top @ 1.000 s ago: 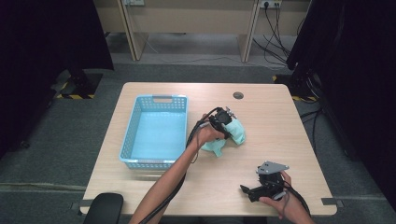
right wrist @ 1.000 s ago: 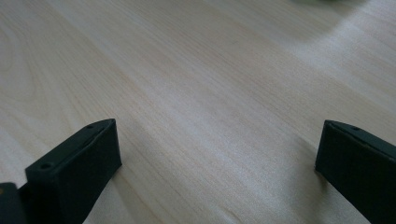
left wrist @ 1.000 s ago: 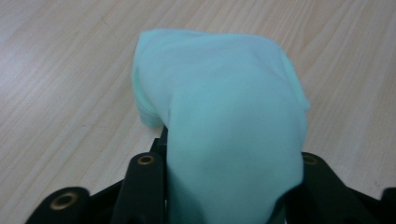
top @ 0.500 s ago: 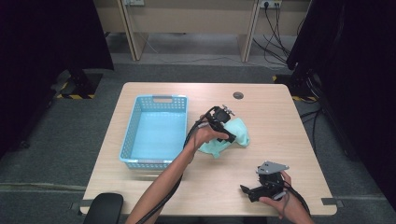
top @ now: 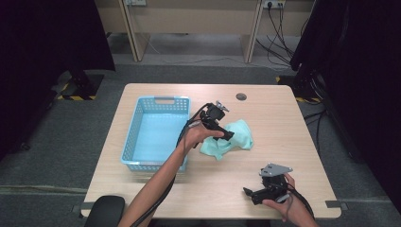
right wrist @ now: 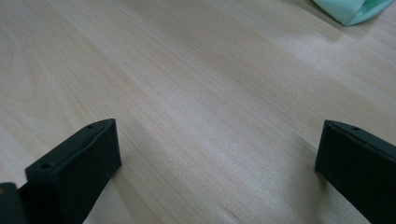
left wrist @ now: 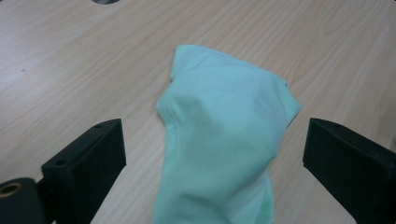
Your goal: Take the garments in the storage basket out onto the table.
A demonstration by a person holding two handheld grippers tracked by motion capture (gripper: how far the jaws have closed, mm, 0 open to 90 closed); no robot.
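A crumpled mint-green cloth (top: 239, 137) lies on the wooden table (top: 283, 123), right of the basket. My left gripper (top: 229, 135) hovers just over the cloth's left part, pointing right. Its jaws have just been opening. In the left gripper view the cloth (left wrist: 224, 102) bulges up between the wide-apart jaws of the left gripper (left wrist: 212, 144), and neither pad presses on it. My right gripper (top: 249, 193) rests low near the table's front right edge, pointing left. In the right gripper view the right gripper (right wrist: 217, 149) stands open over bare wood, with a cloth corner (right wrist: 355, 9) far off.
A light blue plastic basket (top: 135, 137) with nothing visible inside stands on the table's left half. A small dark round disc (top: 241, 96) sits near the far edge. Black curtains hang at both sides, and desk legs with cables stand behind the table.
The left gripper's jaws opened and let go of the cloth, and the hand rose a little. The cloth settled wider on the table. The right hand kept still.
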